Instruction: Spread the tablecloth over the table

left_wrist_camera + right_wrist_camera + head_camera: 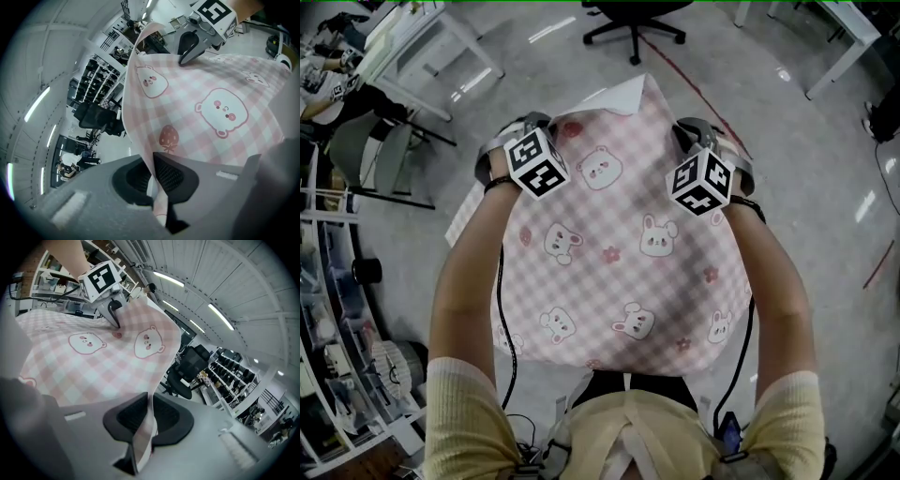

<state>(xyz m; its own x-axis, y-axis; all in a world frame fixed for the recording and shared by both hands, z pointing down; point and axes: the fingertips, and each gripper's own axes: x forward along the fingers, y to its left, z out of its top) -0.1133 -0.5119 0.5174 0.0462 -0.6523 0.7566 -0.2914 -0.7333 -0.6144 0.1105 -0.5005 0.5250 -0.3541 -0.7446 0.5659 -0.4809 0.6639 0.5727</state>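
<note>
I see a pink checked tablecloth [619, 253] printed with bears and rabbits, held stretched between both grippers above a white table whose edge [467, 214] shows at the left. My left gripper [523, 127] grips the cloth's far left corner, and in the left gripper view the fabric [220, 108] runs down between the pressed pads [157, 176]. At the far right corner is my right gripper [692, 133]; in the right gripper view the cloth [93, 362] is pinched in a fold between its pads [147, 420]. Each gripper view shows the other gripper across the cloth [190, 47] [112, 310].
A black office chair [633, 19] stands on the grey floor beyond the table. White desks [441, 47] [853, 37] sit at the far left and right, shelving [328, 309] lines the left side. Cables hang by the person's arms.
</note>
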